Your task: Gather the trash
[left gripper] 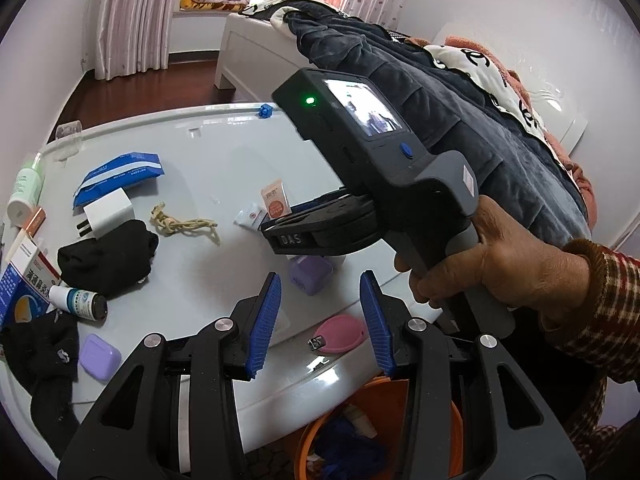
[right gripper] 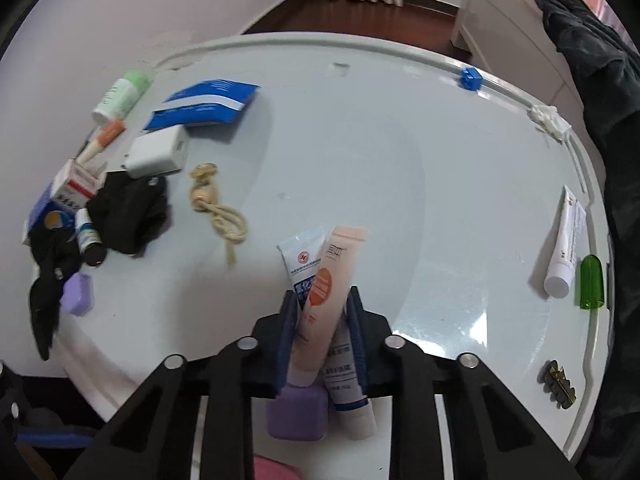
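- The right gripper (right gripper: 322,312) is clamped on two soft squeeze tubes at once — a peach-pink plastic tube (right gripper: 326,292) in front and a white tube with blue print (right gripper: 302,256) behind, crimped ends pointing fwd. Gripping them together looks like a way to bin both in one trip.
- In the left wrist view the right gripper (left gripper: 280,216) hangs above the table w/ the tubes (left gripper: 274,200) sticking out past its tip.
- The left gripper (left gripper: 320,312) is empty, blue pads (left gripper: 266,320) set wide apart, near the table's front edge — prob. waiting its turn.
- Round orange plastic bin (left gripper: 380,428) sits on the floor below that edge, some stuff already inside; likely where the trash goes.
- Glossy white round table (right gripper: 360,140) is cluttered: black crumpled socks (right gripper: 128,212), white charger cube (right gripper: 156,154), blue-and-white foil pouch (right gripper: 204,102), knotted beige cord (right gripper: 218,206), lilac small case (right gripper: 296,412).
- Bedroom around it: dark wood floor (left gripper: 132,84), pale curtains (left gripper: 132,12), bed w/ navy quilted blanket (left gripper: 420,80).
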Demonstrator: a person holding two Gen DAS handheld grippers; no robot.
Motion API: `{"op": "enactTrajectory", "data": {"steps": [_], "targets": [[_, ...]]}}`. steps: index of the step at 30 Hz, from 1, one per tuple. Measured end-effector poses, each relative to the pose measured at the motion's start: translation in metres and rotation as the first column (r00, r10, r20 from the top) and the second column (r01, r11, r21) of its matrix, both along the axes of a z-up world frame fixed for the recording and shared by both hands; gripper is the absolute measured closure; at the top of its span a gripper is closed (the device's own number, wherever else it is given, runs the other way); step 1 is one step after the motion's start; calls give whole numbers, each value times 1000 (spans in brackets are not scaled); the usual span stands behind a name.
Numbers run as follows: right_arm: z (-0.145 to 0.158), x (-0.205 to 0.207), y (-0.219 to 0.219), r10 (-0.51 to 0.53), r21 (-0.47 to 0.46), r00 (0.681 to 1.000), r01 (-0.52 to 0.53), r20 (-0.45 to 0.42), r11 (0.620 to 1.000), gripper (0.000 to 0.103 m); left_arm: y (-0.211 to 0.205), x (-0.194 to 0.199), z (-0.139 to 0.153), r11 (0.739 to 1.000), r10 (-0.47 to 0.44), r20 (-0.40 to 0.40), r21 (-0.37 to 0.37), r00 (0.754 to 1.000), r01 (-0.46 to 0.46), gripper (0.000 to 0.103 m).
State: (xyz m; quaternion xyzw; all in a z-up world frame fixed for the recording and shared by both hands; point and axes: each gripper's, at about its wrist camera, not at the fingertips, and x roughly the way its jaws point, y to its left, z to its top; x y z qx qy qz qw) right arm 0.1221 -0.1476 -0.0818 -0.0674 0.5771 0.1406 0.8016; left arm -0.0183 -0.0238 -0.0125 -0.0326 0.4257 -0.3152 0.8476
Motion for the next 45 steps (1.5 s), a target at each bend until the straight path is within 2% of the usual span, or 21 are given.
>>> {"op": "enactTrajectory", "data": {"steps": [7,10,12,13,16,18,21,22,23,24,28,30,31,32,34,36,40,45], "targets": [[18,0,-5,30,39,999,-32,36,999,86,1,1,1,1000,3,0,-3,1000,-3,62],[17,4,-6,43,16,999,-44,21,999,85,0,1,0,1000,-1,-3,-4,1000,1,62],[13,5,-6,54,-14,999,-54,9,998,74,-1,1,0,1000,-5,-1,-1,1000,5,62],[8,5,-7,61,-32,998,-61,-2,998,61,-1,1,0,1000,-5,-1,-1,1000,5,62],[-2,0,-12,59,-50,998,-60,-17,997,44,0,1,-1,1000,1,-6,1,1000,-1,62],[-9,-2,-11,70,-58,997,-72,-28,996,42,1,2,-1,1000,5,-11,-4,1000,-5,62],[-14,-4,-7,87,-102,996,-88,-14,991,28,0,1,0,1000,5,-5,-5,1000,-5,62],[-18,-2,-6,97,-119,995,-101,-38,988,11,0,1,0,1000,3,-6,-5,1000,-3,62],[-23,-2,-6,104,-97,992,-111,-73,989,6,0,1,0,1000,3,-8,-5,1000,-3,62],[-24,-1,-8,99,-64,992,-105,-84,992,4,0,1,0,1000,2,-9,-3,1000,-2,62],[-24,-3,-7,117,-72,990,-123,-79,990,5,1,2,1,1000,2,-8,-8,1000,-2,62],[-22,-5,-6,121,-58,991,-124,-60,991,10,2,1,1,1000,3,-8,-9,1000,-3,62],[-19,-7,-5,128,-50,991,-130,-47,990,24,2,1,1,1000,3,-7,-10,1000,-3,62],[-13,-8,-4,140,-34,990,-141,-34,989,57,2,1,2,1000,2,-8,-11,1000,-2,62],[-7,-6,-5,131,2,990,-131,-58,991,71,3,2,2,1000,3,-9,-12,1000,-3,62],[-7,-7,-3,138,-21,989,-139,-43,990,72,3,1,2,1000,3,-10,-12,1000,-3,62],[-5,-7,-12,118,35,992,-117,-50,993,72,3,1,3,1000,5,-10,-12,1000,-5,62],[6,-14,-16,115,45,993,-114,-27,993,72,1,1,3,1000,-1,-13,-7,1000,1,62]]}}
